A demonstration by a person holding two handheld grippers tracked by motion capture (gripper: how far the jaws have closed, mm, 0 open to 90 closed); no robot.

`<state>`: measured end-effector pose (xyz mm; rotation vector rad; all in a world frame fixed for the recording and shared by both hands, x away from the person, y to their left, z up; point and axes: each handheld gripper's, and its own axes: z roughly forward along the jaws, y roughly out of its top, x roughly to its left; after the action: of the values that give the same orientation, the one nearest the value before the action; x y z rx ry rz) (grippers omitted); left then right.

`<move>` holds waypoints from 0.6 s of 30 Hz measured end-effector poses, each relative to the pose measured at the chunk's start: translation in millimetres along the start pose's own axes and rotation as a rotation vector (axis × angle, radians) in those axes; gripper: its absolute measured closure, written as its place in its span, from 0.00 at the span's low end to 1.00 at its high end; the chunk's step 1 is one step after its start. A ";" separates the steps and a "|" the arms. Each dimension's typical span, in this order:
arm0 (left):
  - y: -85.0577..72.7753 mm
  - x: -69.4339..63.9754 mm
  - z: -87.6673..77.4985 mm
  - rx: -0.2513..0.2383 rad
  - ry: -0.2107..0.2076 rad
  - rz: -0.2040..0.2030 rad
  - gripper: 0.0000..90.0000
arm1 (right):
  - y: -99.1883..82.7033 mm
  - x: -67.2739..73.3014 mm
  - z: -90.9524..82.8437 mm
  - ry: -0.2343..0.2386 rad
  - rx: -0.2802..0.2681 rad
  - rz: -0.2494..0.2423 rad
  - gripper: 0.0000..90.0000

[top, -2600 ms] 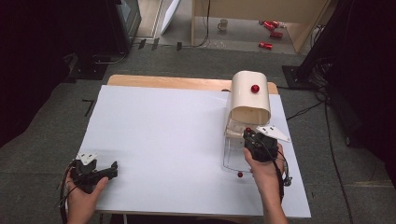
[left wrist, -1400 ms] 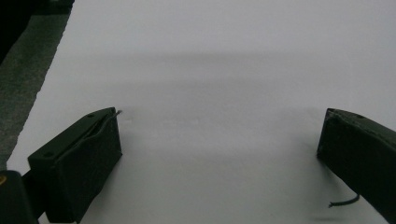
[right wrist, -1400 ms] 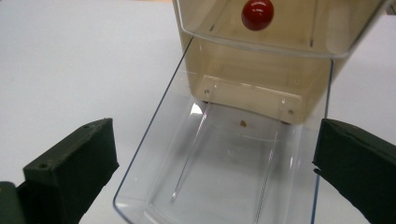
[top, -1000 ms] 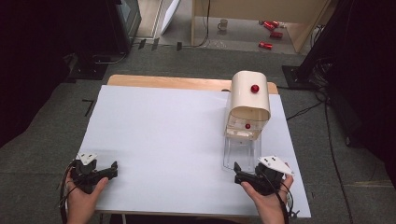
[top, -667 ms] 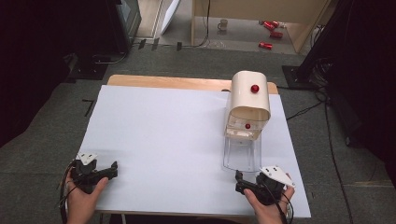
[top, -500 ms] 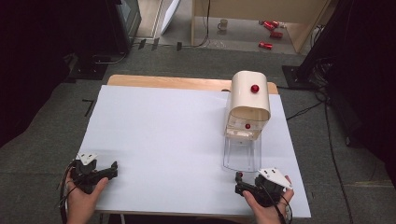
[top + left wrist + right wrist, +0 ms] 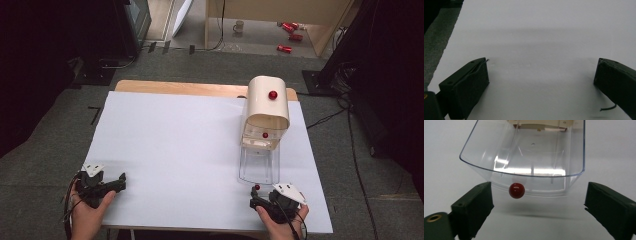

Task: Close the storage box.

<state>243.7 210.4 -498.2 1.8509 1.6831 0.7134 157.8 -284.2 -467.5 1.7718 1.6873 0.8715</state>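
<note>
A cream box (image 7: pixel 267 107) with a red knob (image 7: pixel 272 94) on top stands at the table's right. Its clear plastic drawer (image 7: pixel 258 167) (image 7: pixel 524 152) is pulled out toward me, with a small red ball knob (image 7: pixel 256 187) (image 7: pixel 516 190) on its front. My right gripper (image 7: pixel 257 199) (image 7: pixel 539 200) sits low just in front of that knob. Its jaws have just been closing a little but stand wide apart; the knob lies just beyond the tips, nearer the left jaw, untouched. My left gripper (image 7: pixel 119 181) (image 7: pixel 541 72) rests open at the front left, nothing between its jaws.
The white table sheet (image 7: pixel 175 145) stretches bare between the two hands. Its front edge runs right under both hands. Dark floor, cables and a black stand surround the table.
My right hand has drawn back from the drawer to the table's front edge and sunk lower. The drawer stays out. The left hand has not moved.
</note>
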 end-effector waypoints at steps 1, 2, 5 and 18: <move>0.0 0.0 0.0 0.000 0.000 0.000 0.00 | -0.8 -0.1 1.3 0.002 -0.001 0.006 0.15; 0.0 0.0 0.0 0.000 0.000 0.000 0.00 | -1.3 -0.1 2.1 0.000 -0.002 0.007 0.16; 0.0 -0.1 0.0 0.000 0.000 0.000 0.00 | -4.3 1.5 5.3 0.018 0.013 0.014 0.28; 0.1 -0.1 0.1 0.001 0.000 0.000 0.00 | -12.1 3.1 13.1 0.072 0.031 0.031 0.69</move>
<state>243.8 210.3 -498.2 1.8519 1.6837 0.7134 159.9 -279.6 -484.9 1.8112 1.7319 0.9372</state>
